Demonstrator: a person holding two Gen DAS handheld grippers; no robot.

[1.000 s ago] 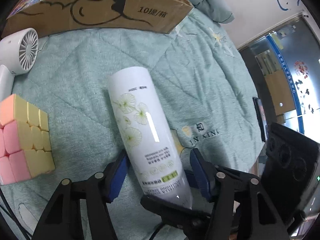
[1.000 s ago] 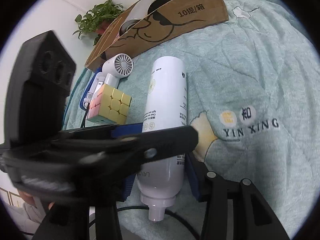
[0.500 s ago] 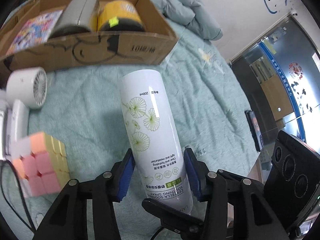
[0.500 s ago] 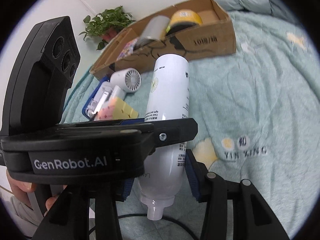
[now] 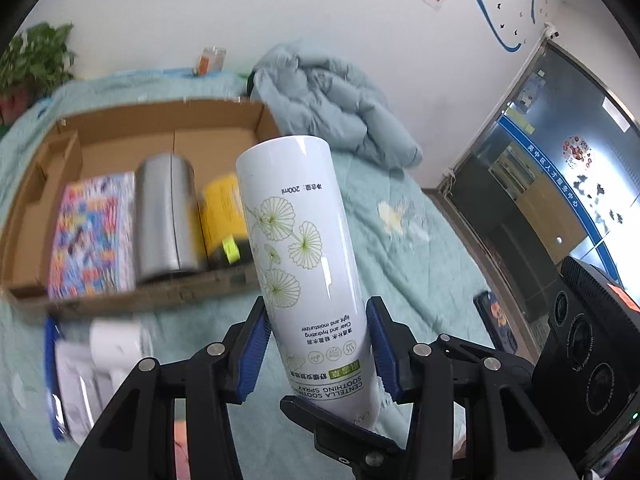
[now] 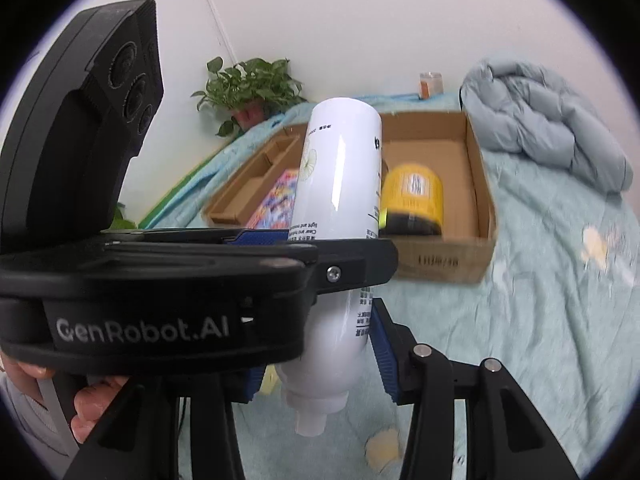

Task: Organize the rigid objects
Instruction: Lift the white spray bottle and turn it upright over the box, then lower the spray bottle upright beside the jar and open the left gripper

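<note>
We see the bed (image 5: 420, 248), spread with a pale green quilt, filling the scene, with a grey-blue duvet (image 5: 332, 100) heaped at its far edge against the wall. Near that far edge sits the open cardboard box (image 5: 120, 148), holding a colourful book (image 5: 94, 232) lying flat at its left, a silver can (image 5: 166, 216) on its side in the middle, and a yellow jar (image 6: 412, 200) on its side to the right.

Up in the air over the bed's near half, we've got the white spray bottle (image 5: 304, 252), tilted, base up and nozzle end down, clear of the quilt and in front of the box. Our left claw (image 5: 316, 350) is clamped on its lower body, blue pads pressing both sides. Our right claw (image 6: 320, 360) is down by the nozzle end: one blue pad lies just beside the bottle, but the left tool hides the other, so we cannot tell whether it grips.

A white handheld fan (image 5: 114, 340) lies on the quilt just before the box's front wall.
</note>
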